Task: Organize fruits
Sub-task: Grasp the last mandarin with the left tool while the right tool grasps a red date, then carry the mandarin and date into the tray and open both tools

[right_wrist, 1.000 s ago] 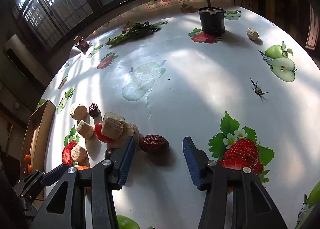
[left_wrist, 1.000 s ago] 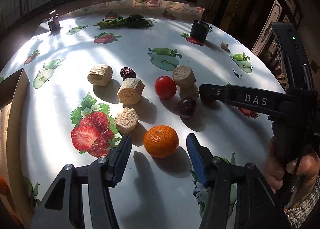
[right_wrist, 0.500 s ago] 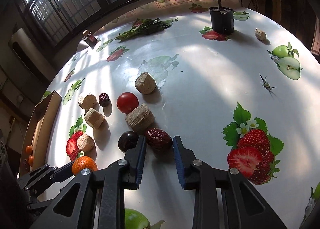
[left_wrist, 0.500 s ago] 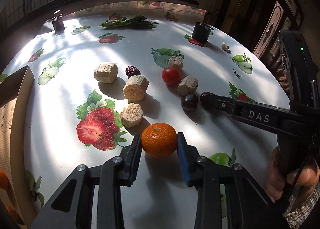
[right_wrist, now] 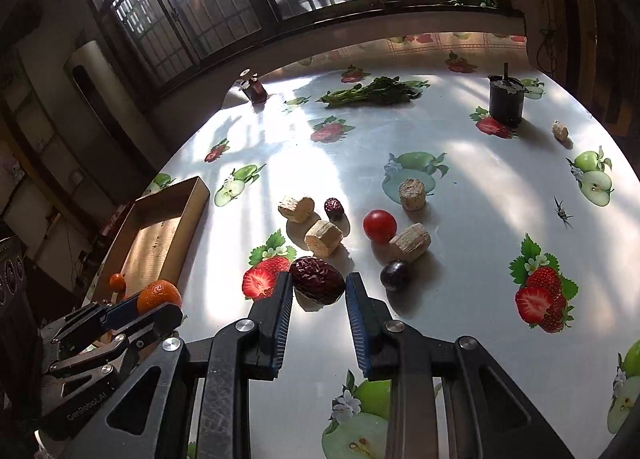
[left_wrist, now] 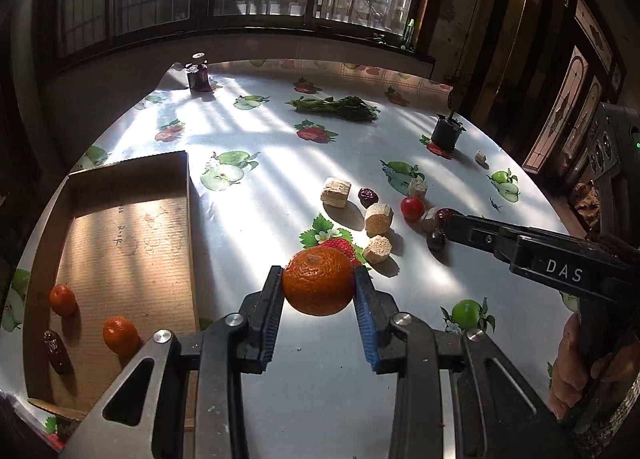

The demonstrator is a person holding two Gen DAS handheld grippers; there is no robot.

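Note:
My left gripper [left_wrist: 318,291] is shut on an orange mandarin [left_wrist: 319,281], held above the table. My right gripper [right_wrist: 317,291] is shut on a wrinkled dark red date [right_wrist: 317,285], also lifted off the table. A brown cardboard tray [left_wrist: 120,219] lies at the left and holds two small mandarins [left_wrist: 120,335] and a date [left_wrist: 57,351]. On the table rest a red tomato [right_wrist: 379,225], a dark plum [right_wrist: 395,275], a small date [right_wrist: 334,208] and several pale cut chunks [right_wrist: 323,238]. In the right wrist view the left gripper [right_wrist: 140,311] shows at lower left with its mandarin.
The round table [right_wrist: 460,187] wears a white cloth printed with fruit. A black pot [right_wrist: 506,101], a bundle of greens [right_wrist: 372,91] and a small dark jar [right_wrist: 256,89] stand at the far side. A person's hand [left_wrist: 576,363] holds the right gripper's handle.
Both grippers closed, the left on the mandarin and the right on the date, then rose and pulled back with them. The cardboard tray has come into both views.

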